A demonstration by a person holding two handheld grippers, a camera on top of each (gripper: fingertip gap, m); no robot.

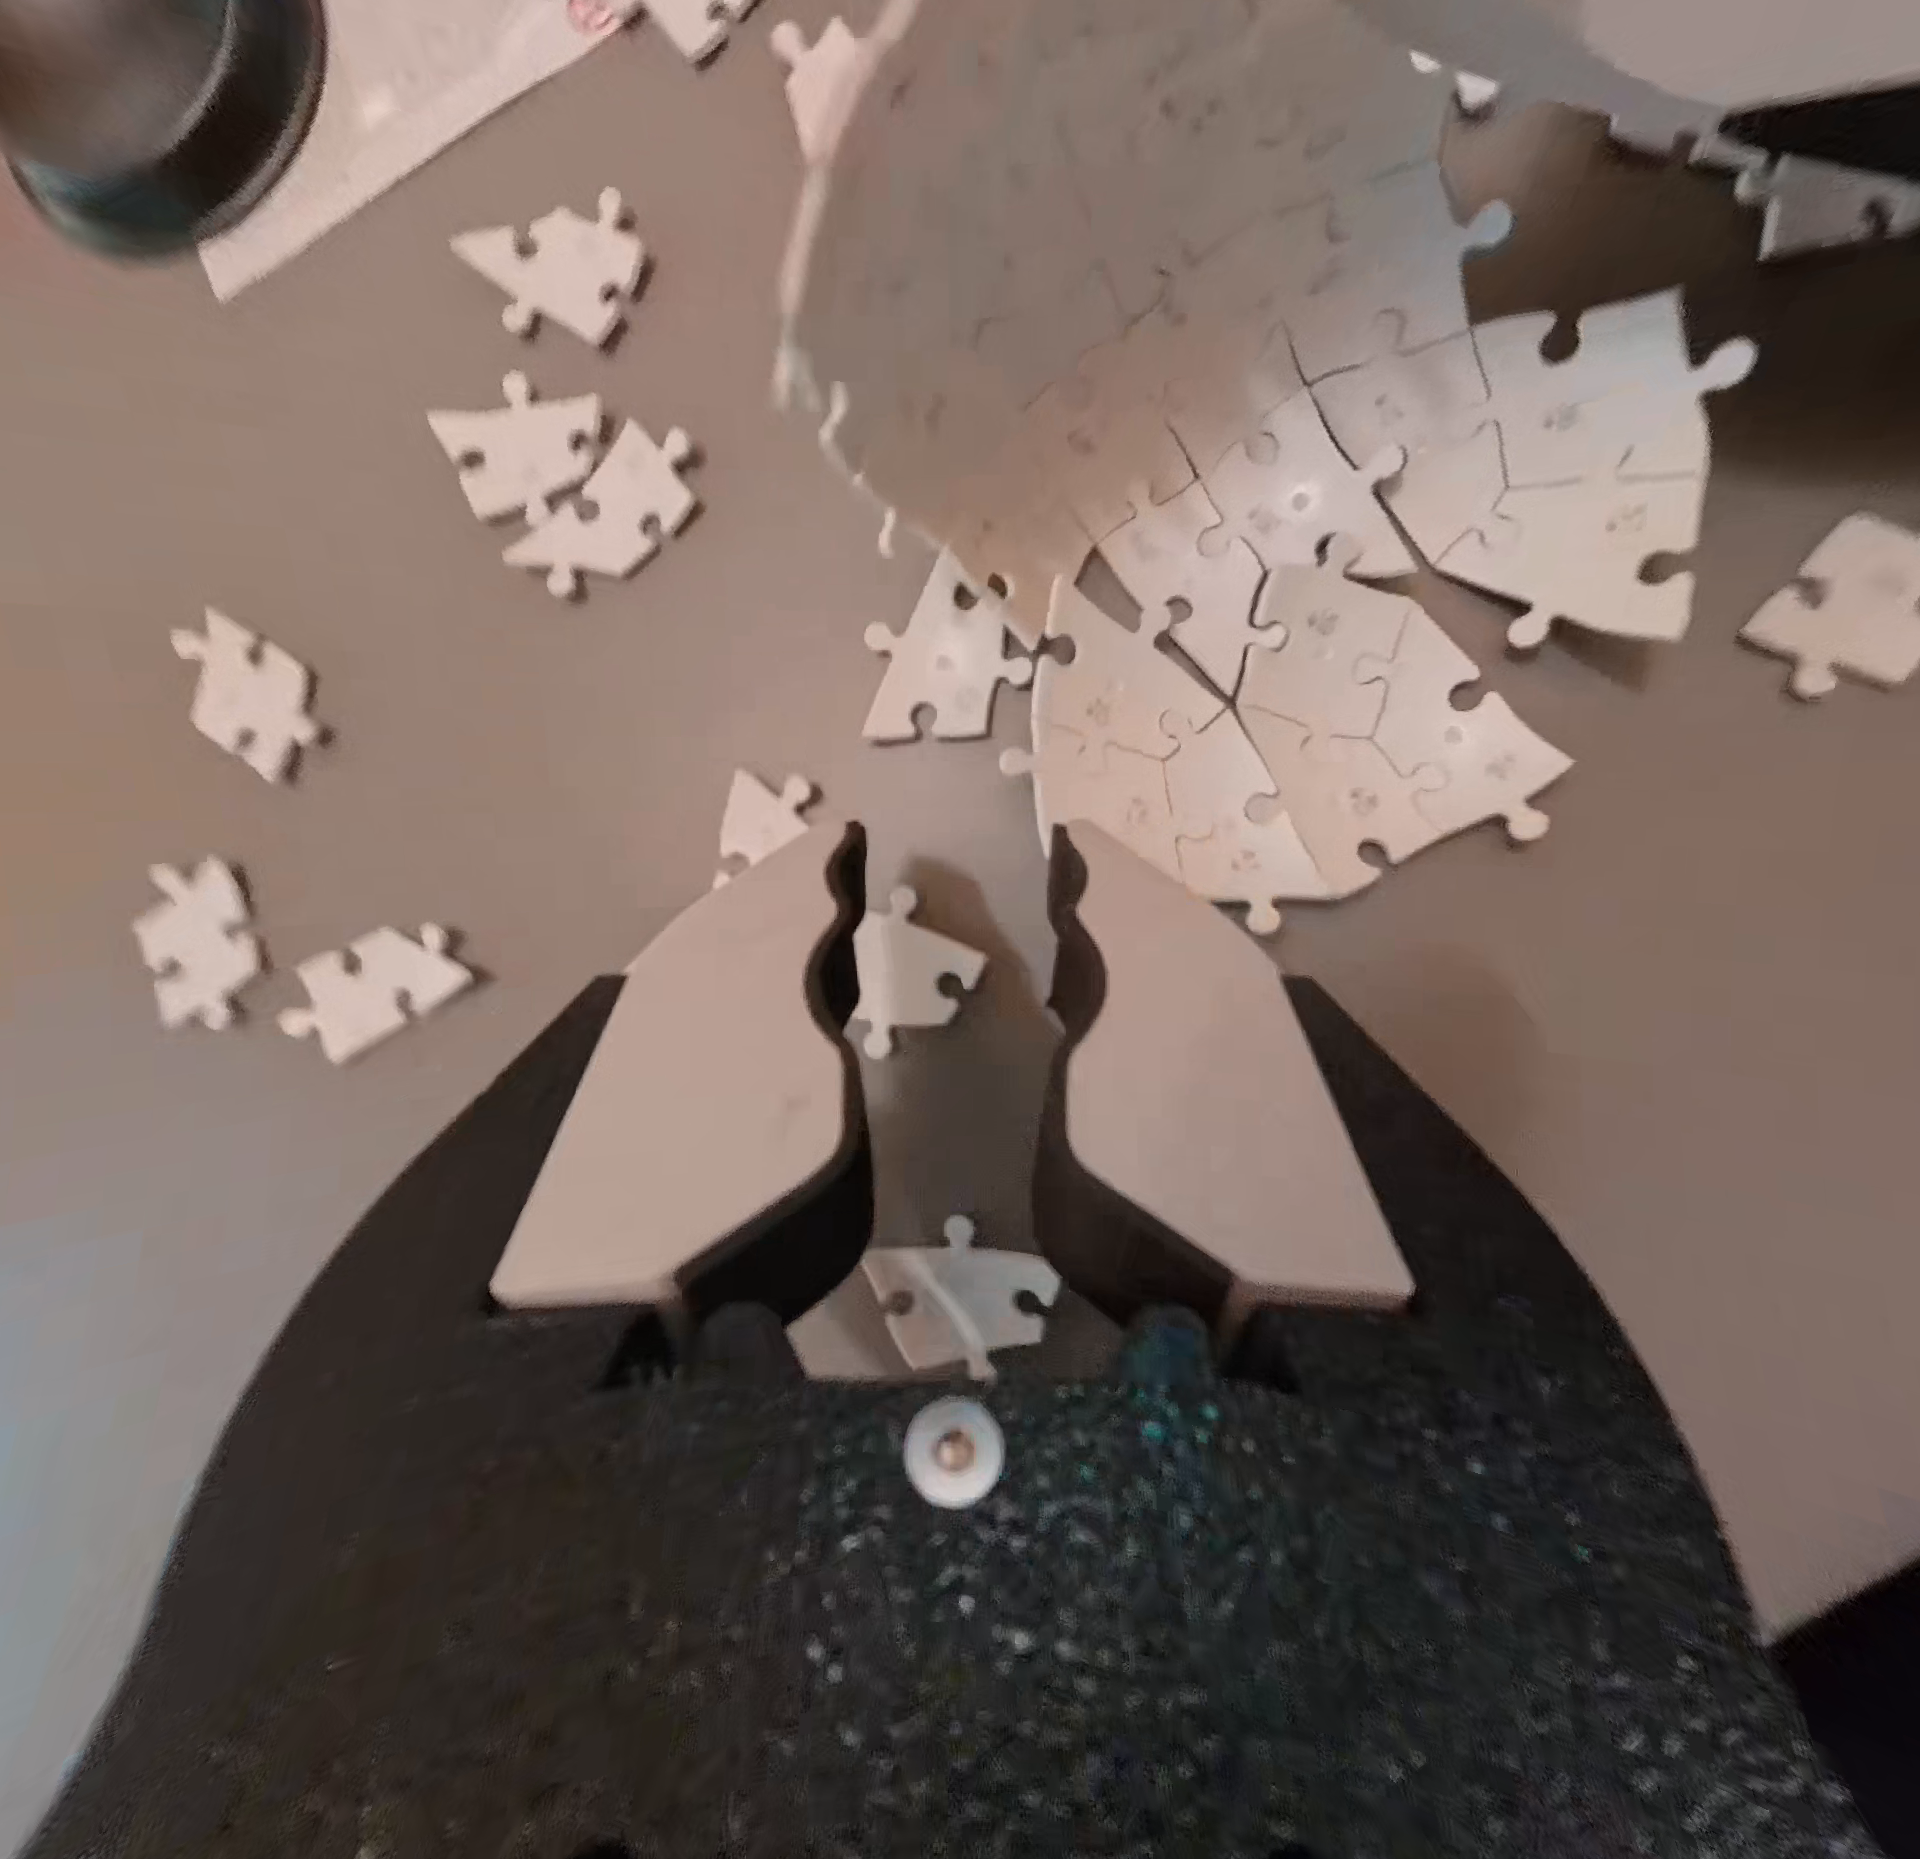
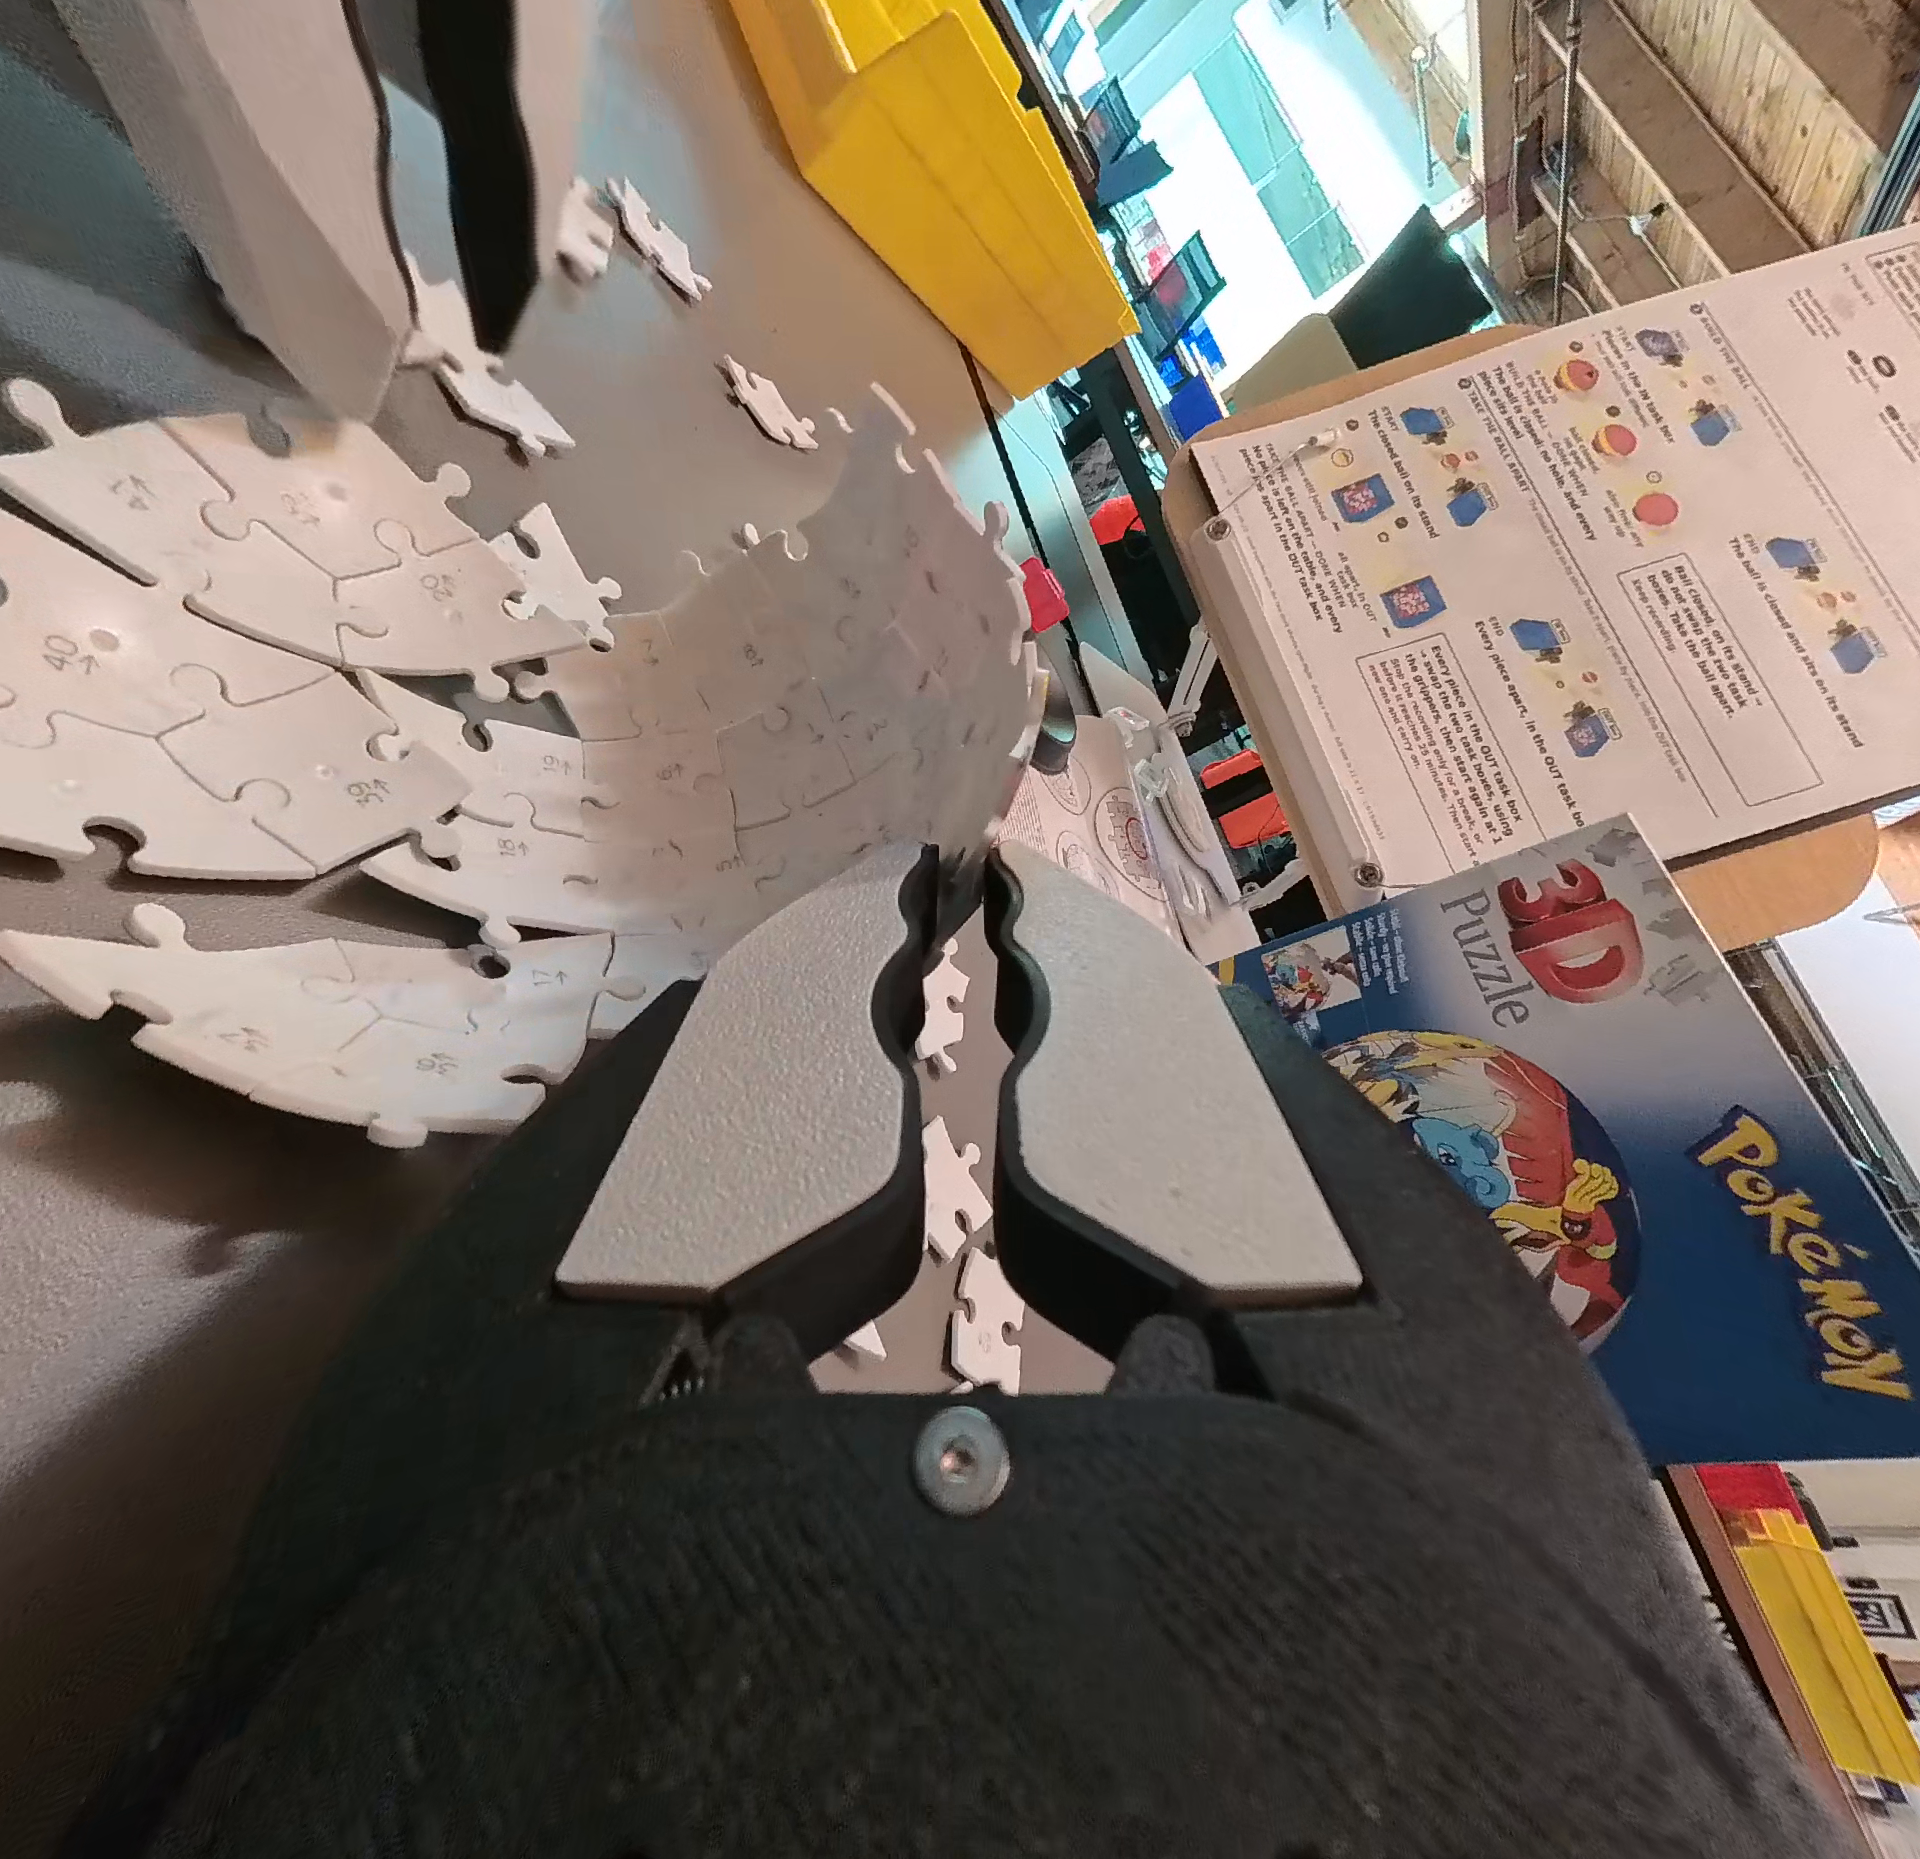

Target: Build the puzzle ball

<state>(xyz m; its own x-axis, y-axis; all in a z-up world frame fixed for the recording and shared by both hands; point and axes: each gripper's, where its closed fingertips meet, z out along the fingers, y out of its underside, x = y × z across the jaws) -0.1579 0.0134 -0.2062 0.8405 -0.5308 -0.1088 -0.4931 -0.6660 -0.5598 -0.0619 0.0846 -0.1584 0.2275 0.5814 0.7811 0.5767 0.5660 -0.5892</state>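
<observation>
From the left wrist view, the grey tabletop (image 1: 436, 666) is seen from above, strewn with loose white pieces (image 1: 556, 271). The left gripper (image 1: 956, 853) is held above it with its jaws parted by a clear gap and nothing between them; one single piece (image 1: 914, 962) is seen on the tabletop through that gap. Ahead of it the partly built puzzle ball (image 1: 1195, 521) is shown as a curved shell whose petal-like strips fan out toward the gripper. A dark round object (image 1: 156, 84) and a printed sheet (image 1: 447, 53) are cut off at the upper left corner.

Only in the right wrist view are the surroundings given: a yellow bin (image 2: 935, 147), an instruction board (image 2: 1621, 583) and the blue puzzle box (image 2: 1621, 1134). Here the inner face of the puzzle ball (image 2: 790, 687) is shown as a bowl with numbered pieces. The right gripper (image 2: 961, 874) is seen with its jaws nearly together, their tips at the shell's rim; whether the rim is actually pinched cannot be told. The left gripper (image 2: 416, 251) is visible only blurred at the upper left. The upper part of the shell is smeared by motion in the left wrist view.
</observation>
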